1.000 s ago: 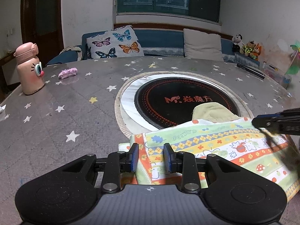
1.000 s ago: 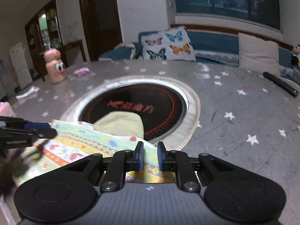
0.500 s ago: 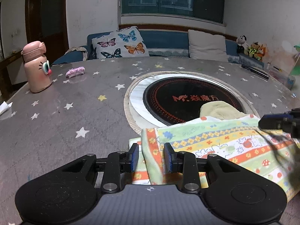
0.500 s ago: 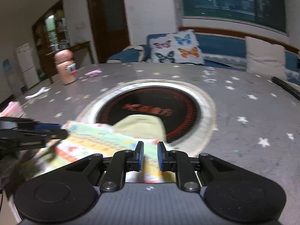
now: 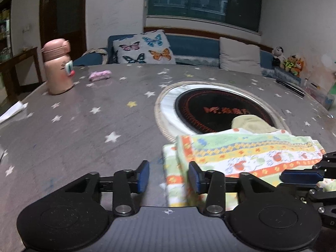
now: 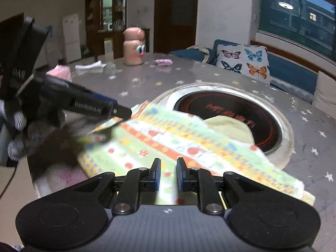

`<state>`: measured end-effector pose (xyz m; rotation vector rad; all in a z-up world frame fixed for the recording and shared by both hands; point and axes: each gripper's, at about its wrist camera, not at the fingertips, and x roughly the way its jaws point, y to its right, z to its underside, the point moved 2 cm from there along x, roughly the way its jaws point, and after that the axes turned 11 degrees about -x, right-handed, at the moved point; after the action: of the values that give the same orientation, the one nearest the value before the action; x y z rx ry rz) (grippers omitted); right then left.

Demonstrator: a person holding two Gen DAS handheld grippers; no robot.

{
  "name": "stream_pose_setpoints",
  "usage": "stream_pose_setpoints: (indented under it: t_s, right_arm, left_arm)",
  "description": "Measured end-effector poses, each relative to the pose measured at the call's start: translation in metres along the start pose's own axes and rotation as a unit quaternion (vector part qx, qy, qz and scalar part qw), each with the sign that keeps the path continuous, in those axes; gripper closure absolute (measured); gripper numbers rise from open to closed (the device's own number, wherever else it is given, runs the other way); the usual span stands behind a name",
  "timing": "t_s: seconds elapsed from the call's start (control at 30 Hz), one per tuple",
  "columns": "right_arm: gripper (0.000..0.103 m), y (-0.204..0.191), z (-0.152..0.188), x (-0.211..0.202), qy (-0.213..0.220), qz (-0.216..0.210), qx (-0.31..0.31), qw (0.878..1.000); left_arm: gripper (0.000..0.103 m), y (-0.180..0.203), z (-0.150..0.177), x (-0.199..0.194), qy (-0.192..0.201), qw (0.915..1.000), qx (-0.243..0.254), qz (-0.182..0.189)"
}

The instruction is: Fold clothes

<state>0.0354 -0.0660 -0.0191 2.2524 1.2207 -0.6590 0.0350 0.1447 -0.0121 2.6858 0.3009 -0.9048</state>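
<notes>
A colourful striped garment (image 5: 241, 155) lies folded on the grey star-patterned table (image 5: 84, 126), partly over a pale yellow-green cloth (image 5: 252, 122). My left gripper (image 5: 169, 175) is open, its jaws wide apart at the garment's left edge, holding nothing. My right gripper (image 6: 168, 173) has its jaws a narrow gap apart over the garment (image 6: 178, 145); whether cloth is pinched is unclear. The left gripper shows in the right wrist view (image 6: 117, 110) at the garment's left corner.
A round black induction plate (image 5: 220, 109) sits in the table's middle. A pink bottle (image 5: 57, 66) and a small pink object (image 5: 99, 75) stand at the far left. White paper (image 5: 12, 111) lies at the left edge. A sofa with cushions (image 5: 145, 47) is behind.
My left gripper has opened and let go of the garment's edge, which now lies folded. My right gripper has swung left over the garment.
</notes>
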Motion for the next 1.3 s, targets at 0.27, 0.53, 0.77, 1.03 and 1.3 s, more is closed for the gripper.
stream_pose_setpoints:
  t_s: [0.27, 0.53, 0.77, 1.03, 1.3]
  right_arm:
    - [0.076, -0.036, -0.016, -0.002, 0.016, -0.035, -0.051, 0.998]
    - [0.070, -0.082, -0.028, 0.015, 0.014, -0.071, -0.123, 0.990]
    - [0.070, -0.107, -0.032, 0.028, 0.012, -0.067, -0.168, 0.983]
    - [0.094, -0.102, -0.038, 0.023, 0.018, -0.054, -0.149, 0.987]
    - [0.097, -0.076, -0.050, -0.006, 0.055, -0.065, -0.093, 0.992]
  left_arm:
    - [0.021, -0.026, 0.005, -0.014, 0.004, 0.9991, -0.029, -0.029]
    - [0.010, -0.043, 0.001, -0.022, 0.003, 0.9970, -0.071, -0.031]
    - [0.011, -0.047, -0.001, -0.022, -0.018, 0.9936, -0.111, 0.012]
    - [0.015, -0.036, -0.001, -0.012, -0.057, 0.9863, -0.142, 0.063]
    - [0.026, -0.027, -0.007, -0.001, -0.108, 0.9666, -0.202, 0.115]
